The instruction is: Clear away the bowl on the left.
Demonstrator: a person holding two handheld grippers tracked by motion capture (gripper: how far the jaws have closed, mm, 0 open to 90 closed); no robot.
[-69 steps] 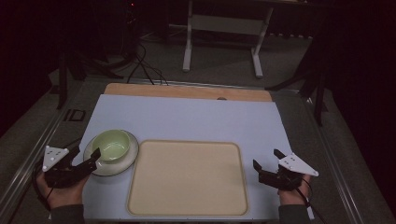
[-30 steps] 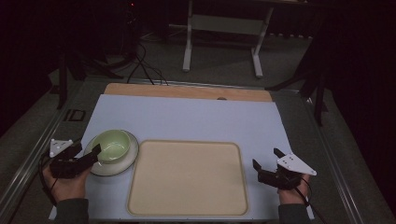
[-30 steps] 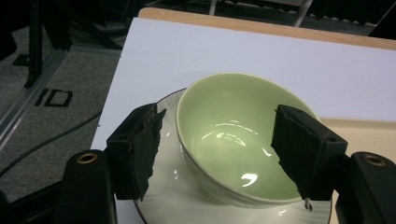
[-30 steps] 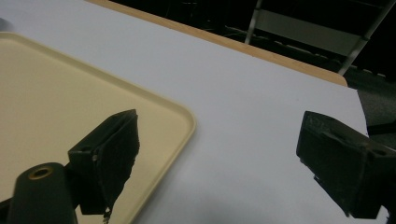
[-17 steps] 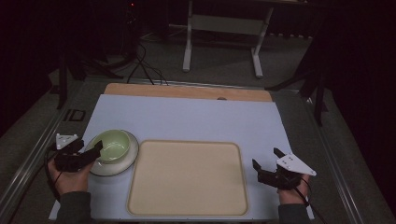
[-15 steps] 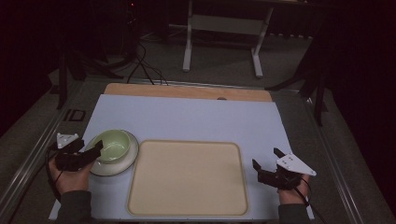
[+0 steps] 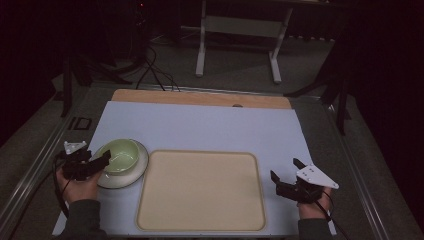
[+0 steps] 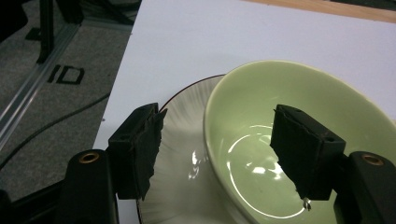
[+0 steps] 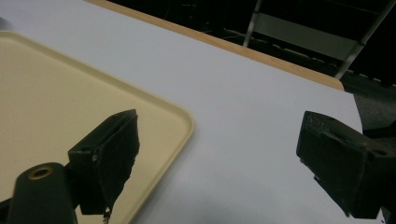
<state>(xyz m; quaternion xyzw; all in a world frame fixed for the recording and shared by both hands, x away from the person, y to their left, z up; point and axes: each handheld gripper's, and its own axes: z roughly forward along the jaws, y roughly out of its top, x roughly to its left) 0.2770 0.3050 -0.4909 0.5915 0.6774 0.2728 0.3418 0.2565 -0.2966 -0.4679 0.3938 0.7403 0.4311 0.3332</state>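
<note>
The green bowl (image 8: 299, 140) sits on a white plate (image 8: 182, 154) at the table's left — glazed, slippery, breakable. The left claw (image 8: 219, 154) gapes wide astride its near rim — the likely hold.

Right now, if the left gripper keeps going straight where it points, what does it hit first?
Most likely the green bowl's near rim: the left gripper's open jaws already straddle it, one over the white plate, one inside the bowl. Depth is unclear, so contact isn't certain.
</note>
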